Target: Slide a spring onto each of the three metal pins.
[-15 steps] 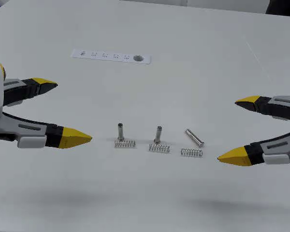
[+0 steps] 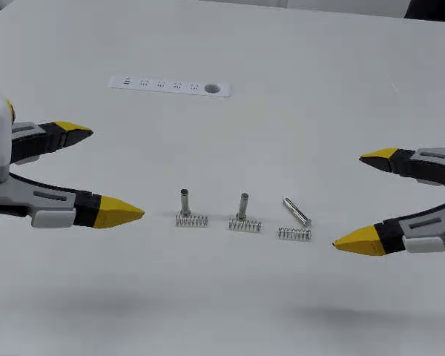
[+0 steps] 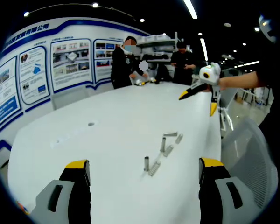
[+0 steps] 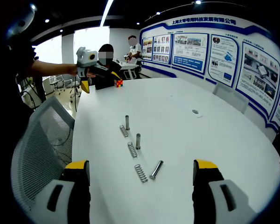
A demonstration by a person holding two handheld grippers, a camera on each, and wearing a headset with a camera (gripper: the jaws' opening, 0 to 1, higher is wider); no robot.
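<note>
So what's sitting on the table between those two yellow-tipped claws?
In the head view, three metal pins, two upright and one lying flat, each with a spring by it, sit between the left gripper and the right gripper.

At the left edge of the head view the left gripper (image 2: 115, 173) is cut off behind its jaws, and the right gripper (image 2: 348, 200) is cut the same way at the right edge. A dark shape (image 2: 434, 9) in the upper right corner is cropped beyond telling. The springs (image 2: 245, 226) at lower centre are too small to count coils. In the left gripper view, the posters (image 3: 35, 70) at upper left are too blurred to read.
</note>
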